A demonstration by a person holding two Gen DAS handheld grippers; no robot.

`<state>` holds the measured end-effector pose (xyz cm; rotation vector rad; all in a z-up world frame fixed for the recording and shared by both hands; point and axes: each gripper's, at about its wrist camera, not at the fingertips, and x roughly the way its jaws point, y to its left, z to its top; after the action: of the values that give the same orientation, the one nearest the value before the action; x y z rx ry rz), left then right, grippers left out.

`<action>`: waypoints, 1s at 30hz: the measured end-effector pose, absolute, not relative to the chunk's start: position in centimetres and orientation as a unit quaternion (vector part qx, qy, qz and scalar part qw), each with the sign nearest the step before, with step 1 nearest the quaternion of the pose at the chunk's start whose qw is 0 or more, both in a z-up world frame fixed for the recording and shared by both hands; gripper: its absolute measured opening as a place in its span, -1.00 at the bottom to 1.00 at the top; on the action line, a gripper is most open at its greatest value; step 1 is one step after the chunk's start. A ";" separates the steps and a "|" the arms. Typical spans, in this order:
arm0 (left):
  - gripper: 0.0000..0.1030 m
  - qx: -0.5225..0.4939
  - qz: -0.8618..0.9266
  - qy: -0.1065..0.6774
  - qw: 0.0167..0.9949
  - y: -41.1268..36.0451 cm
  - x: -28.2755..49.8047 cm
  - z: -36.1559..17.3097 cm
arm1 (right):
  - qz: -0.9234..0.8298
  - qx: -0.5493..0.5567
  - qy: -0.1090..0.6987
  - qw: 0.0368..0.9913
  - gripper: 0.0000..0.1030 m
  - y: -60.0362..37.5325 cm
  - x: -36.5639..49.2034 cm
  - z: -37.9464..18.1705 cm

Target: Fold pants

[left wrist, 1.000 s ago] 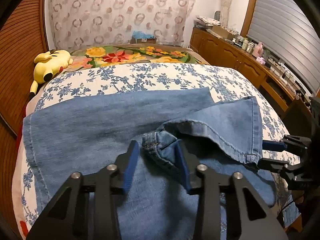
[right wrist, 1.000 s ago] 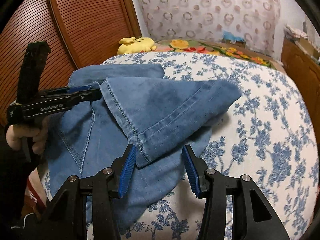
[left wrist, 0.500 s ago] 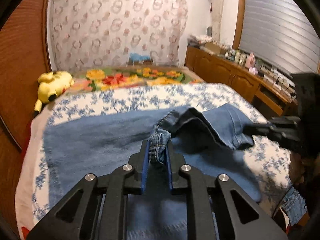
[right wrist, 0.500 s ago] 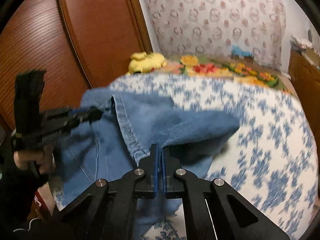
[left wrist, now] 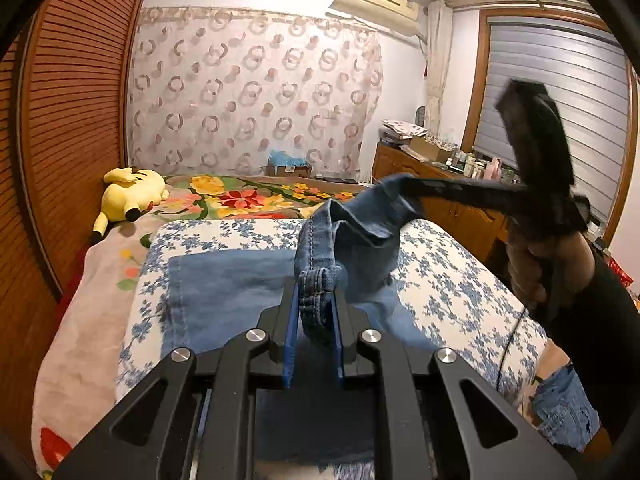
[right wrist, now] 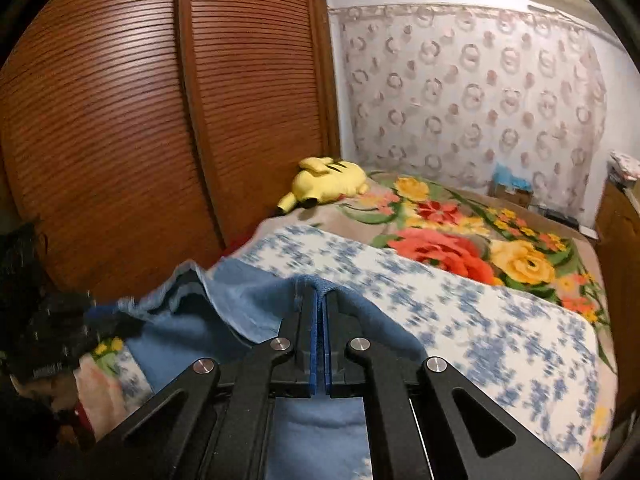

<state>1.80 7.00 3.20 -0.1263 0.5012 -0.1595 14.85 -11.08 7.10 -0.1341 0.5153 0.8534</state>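
Jeans (left wrist: 224, 280) pinched by left claw (left wrist: 314, 308) and right claw (right wrist: 320, 312).

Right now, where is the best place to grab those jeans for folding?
At the stitched edges, from the near side. The left claw pinches the thick seamed waist of the jeans; the right claw clamps a hem edge. Thick seams hold firm and lift the whole panel evenly.

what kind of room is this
Most likely a home bedroom. A bed under a blue floral cover fills the floor, a yellow plush toy lies near its head, and a louvred wooden wardrobe door and an air conditioner line the walls.
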 end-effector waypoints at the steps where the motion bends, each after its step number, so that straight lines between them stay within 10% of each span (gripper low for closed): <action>1: -0.69 -0.063 -0.077 0.248 0.964 7.2 1.3 3.1 | 0.413 -0.066 0.246 0.875 -0.97 -10.6 14.9 7.1; 30: -0.69 -0.097 -0.037 0.337 0.936 11.1 -0.5 -5.8 | 0.460 -0.156 0.293 0.824 -0.97 5.5 19.6 1.0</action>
<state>-0.49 11.10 -5.80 -0.1992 0.6881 -0.0756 19.58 5.46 0.96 -0.3309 0.6221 0.9781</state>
